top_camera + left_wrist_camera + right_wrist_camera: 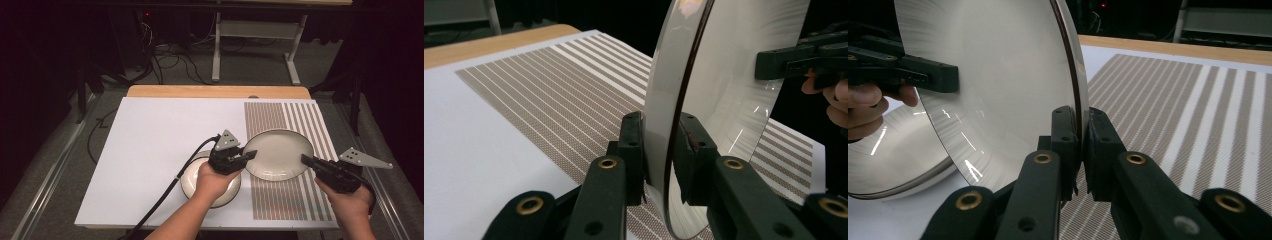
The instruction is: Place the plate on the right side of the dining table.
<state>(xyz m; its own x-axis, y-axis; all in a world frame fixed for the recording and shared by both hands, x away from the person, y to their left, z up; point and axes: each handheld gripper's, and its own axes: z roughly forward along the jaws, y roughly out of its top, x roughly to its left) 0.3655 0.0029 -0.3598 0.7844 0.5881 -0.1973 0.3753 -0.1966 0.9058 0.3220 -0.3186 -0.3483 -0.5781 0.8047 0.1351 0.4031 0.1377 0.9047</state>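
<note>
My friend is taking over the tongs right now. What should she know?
Left tongs: shut on the left rim of the plate.
Right tongs: shut on its right rim.
The plate is held by both over the striped mat; the gripper views show it lifted off the mat.
A second plate lies on the white board, under the left hand.
Done: one plate gripped on both sides and raised.
Left: probably carry it level and set it down, perhaps on the second plate. Keep both tongs closed until it rests.
</note>
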